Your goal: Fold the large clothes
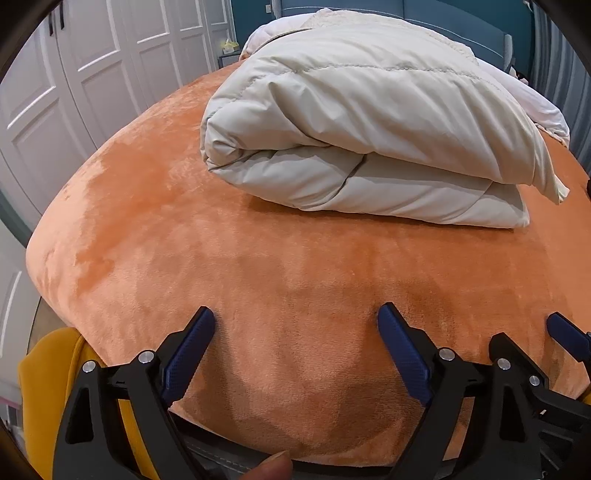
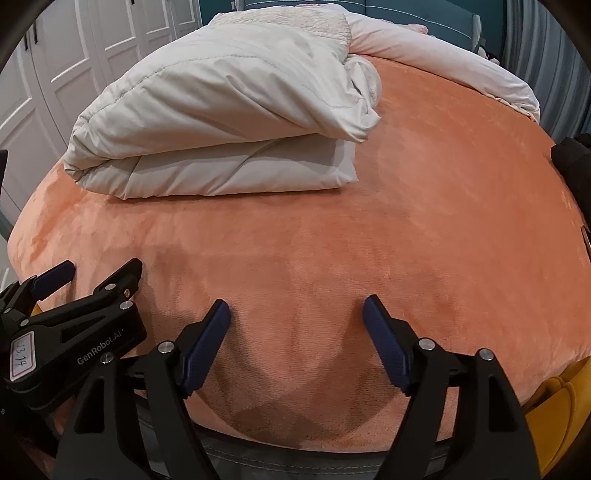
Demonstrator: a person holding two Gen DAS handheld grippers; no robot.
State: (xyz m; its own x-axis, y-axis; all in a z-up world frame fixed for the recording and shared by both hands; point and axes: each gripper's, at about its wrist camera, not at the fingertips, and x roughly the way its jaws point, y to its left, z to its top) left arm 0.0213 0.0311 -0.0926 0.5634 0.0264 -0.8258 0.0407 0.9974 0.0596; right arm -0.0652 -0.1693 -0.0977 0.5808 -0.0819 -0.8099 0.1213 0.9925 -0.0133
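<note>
There's the duvet (image 1: 362,136), pale grey-white and quilted, folded into a thick bundle on the bed (image 1: 155,236), lying toward the far half and well apart from both tongs. One loose corner flops down over its right end in the left wrist view; in the right wrist view that end looks bunched and rumpled. Behind it more pale bedding (image 2: 443,62) runs along the head of the bed, its far edge cut off by the lens rim.

Left tongs (image 1: 295,321): blue pads spread wide, nothing between them, just orange plush underneath. Right tongs (image 2: 297,314): apart too, nothing gripped. They sit side by side over the near edge of the bed; each camera catches the other pair only in part, at the frame's edge. A fingertip (image 1: 273,467) pokes in at the bottom of the left view, the rest of the hand hidden.

The bed cover is orange velvety plush, smooth, with brushed streaks. Something yellow (image 1: 44,387) shows low beside the near edge, hard to make out. A dark object (image 2: 570,155) at the right edge of the bed is clipped. White panelled wardrobe doors (image 1: 92,70) stand to the left, a teal wall (image 1: 461,14) behind the headboard.
</note>
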